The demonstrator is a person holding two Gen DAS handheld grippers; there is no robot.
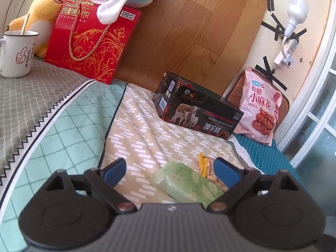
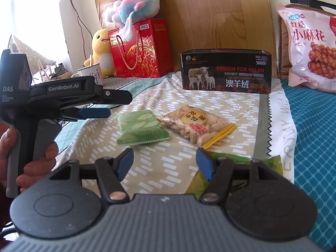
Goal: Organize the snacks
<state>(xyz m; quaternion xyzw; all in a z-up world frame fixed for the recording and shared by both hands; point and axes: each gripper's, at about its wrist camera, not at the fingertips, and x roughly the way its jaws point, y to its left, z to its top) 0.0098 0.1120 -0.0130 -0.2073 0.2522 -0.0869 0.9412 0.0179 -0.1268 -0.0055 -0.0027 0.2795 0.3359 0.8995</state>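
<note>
A green leaf-print snack packet (image 1: 184,184) (image 2: 141,128) lies flat on the beige patterned cloth (image 1: 147,130). Beside it is a clear bag of peanuts (image 1: 209,173) (image 2: 197,126) with a yellow zip strip. My left gripper (image 1: 170,168) (image 2: 105,111) is open, its blue pads either side of the green packet without touching it. My right gripper (image 2: 164,157) is open over bare cloth, nothing between its fingers. Another green-yellow packet (image 2: 260,161) lies partly hidden under its right finger. An open-topped black box (image 1: 195,109) (image 2: 225,71) stands behind the snacks.
A big pink snack bag (image 1: 260,109) (image 2: 310,48) leans on a cushion at the right. A red biscuit box (image 1: 90,46) (image 2: 140,50), plush toys and a white mug (image 1: 16,52) stand at the back left. A hand (image 2: 37,159) holds the left gripper's handle.
</note>
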